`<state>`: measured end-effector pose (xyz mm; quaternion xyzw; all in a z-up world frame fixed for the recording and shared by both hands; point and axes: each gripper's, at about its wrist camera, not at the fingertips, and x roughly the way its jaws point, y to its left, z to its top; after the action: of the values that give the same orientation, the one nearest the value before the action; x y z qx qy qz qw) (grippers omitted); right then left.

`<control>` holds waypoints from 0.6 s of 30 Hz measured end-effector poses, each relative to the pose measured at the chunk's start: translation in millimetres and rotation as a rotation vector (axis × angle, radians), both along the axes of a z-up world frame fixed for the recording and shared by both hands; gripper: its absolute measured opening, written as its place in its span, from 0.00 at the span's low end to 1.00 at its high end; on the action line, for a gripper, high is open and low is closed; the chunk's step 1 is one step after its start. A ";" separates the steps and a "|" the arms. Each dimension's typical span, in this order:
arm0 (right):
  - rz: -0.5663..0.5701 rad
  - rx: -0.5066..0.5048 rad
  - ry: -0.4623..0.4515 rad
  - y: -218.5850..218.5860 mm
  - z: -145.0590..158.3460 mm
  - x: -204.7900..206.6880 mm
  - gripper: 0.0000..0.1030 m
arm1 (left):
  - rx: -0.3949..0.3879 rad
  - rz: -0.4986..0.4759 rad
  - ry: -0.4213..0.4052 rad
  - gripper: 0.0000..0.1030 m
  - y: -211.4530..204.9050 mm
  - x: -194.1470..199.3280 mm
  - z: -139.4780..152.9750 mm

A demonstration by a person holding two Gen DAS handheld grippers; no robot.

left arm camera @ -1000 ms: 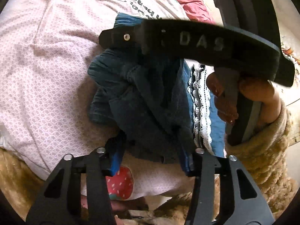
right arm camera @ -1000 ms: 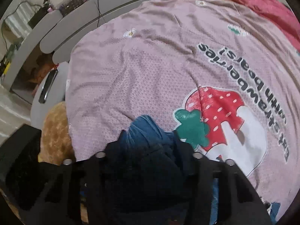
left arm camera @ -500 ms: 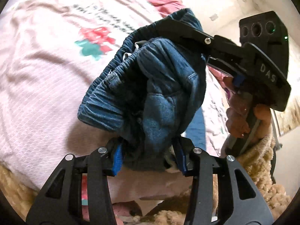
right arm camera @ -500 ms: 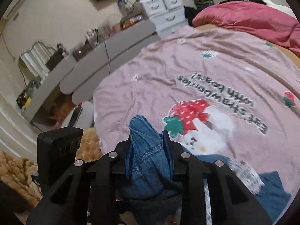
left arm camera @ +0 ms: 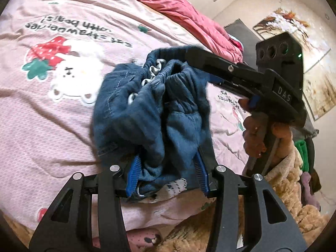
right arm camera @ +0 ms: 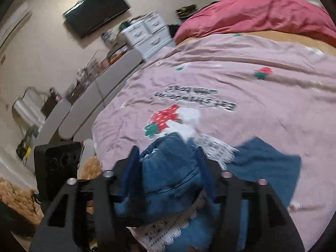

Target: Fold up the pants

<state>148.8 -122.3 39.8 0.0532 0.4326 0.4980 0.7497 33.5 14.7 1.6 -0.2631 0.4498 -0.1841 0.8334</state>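
Note:
The blue denim pants (left arm camera: 151, 113) with an elastic waistband and white lace trim hang bunched between both grippers above the pink bedspread (left arm camera: 52, 105). My left gripper (left arm camera: 166, 170) is shut on a thick wad of the denim. My right gripper (right arm camera: 168, 168) is shut on the waistband; it also shows in the left wrist view (left arm camera: 201, 56), at the upper right, held by a hand. A pant leg (right arm camera: 264, 163) trails on the bedspread in the right wrist view.
A red duvet (right arm camera: 262, 16) lies at the far end of the bed. Grey bed-edge panels (right arm camera: 100, 96), white drawers (right arm camera: 151, 33) and a wall TV (right arm camera: 96, 12) are to the left. A fluffy tan sleeve (left arm camera: 289, 189) is at the lower right.
Both grippers have lifted the pants up off the bedspread and tilted upward. The room and far end of the bed have come into view.

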 end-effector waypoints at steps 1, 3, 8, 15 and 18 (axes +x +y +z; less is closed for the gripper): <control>-0.034 0.005 0.007 -10.8 -2.5 0.7 0.59 | 0.002 -0.020 -0.010 0.38 -3.1 0.5 -0.6; -0.117 -0.009 0.019 -31.8 -8.6 1.8 0.60 | 0.004 -0.055 -0.023 0.43 -4.9 -0.3 -1.6; -0.271 -0.116 -0.022 -69.1 -14.9 -5.8 0.66 | 0.007 -0.195 -0.019 0.43 -35.8 2.8 -13.0; -0.229 -0.164 0.023 -59.8 -35.6 -11.4 0.71 | 0.067 -0.264 -0.011 0.47 -53.3 -1.4 -22.3; -0.220 -0.229 0.041 -53.0 -47.7 -12.7 0.71 | 0.044 -0.252 0.005 0.47 -47.8 -3.3 -20.4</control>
<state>136.2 -175.3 -7.9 0.0244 0.4931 0.3593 0.7919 30.3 -33.1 -18.9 -0.1868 0.4852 -0.2768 0.8081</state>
